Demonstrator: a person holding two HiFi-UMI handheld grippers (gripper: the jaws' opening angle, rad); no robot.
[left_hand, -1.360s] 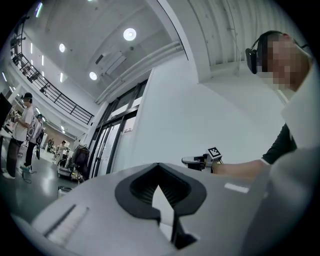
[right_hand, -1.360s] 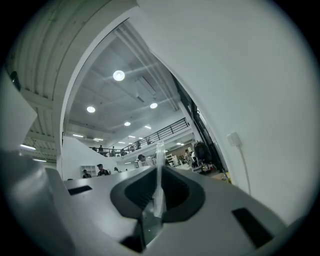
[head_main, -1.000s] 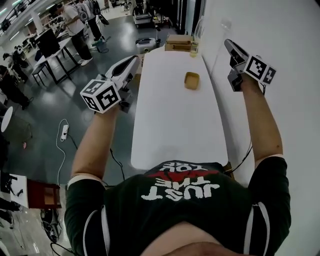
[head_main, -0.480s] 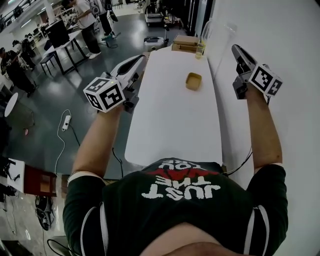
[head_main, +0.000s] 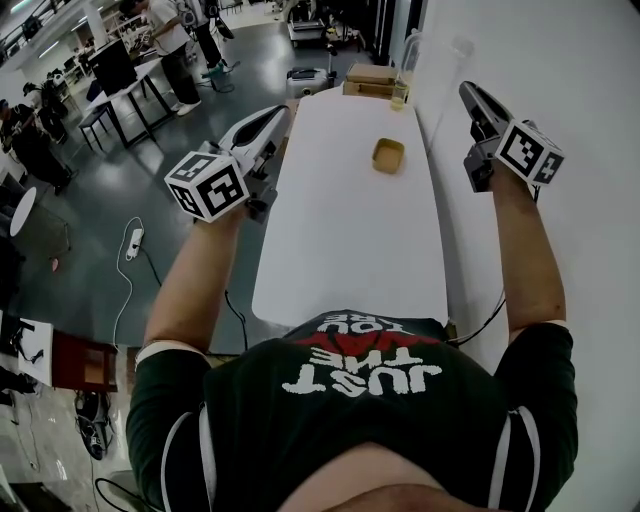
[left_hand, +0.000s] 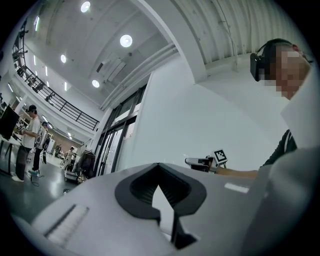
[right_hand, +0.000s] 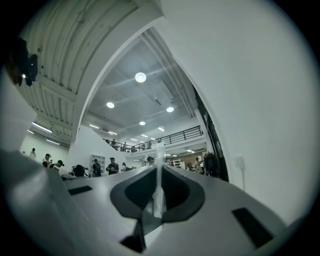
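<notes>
White is the colour of the long counter (head_main: 340, 250) in front of us, and it has very little on it. We hold our left claw (head_main: 277, 111) up in the air, off the left side of the counter and above the grey floor (head_main: 150, 210). Its two jaws are pressed together and there is nothing between them. We hold our right claw (head_main: 466, 90) up on the other side, close to the white wall (head_main: 560, 60). Its jaws are pressed together too, and they hold nothing.

Both claws point up and away. Their own views show only ceiling lights (left_hand: 126, 40), the wall and the big hall, not the counter.

A small tan dish (head_main: 388, 156) sits on the counter, out past the middle and a bit to the right. It lies between our two claws but well apart from both. The right claw is the nearer one. We cannot tell if anything is inside the dish.

At the far end of the counter we see a flat cardboard box (head_main: 368, 78) and a clear bottle (head_main: 404, 82) just beside it, next to the wall. Some people (head_main: 175, 35) stand by other tables far off on the left.

We think no work is done yet. Nothing is picked up and the dish looks untouched, so it seems that all of it is left to do.
</notes>
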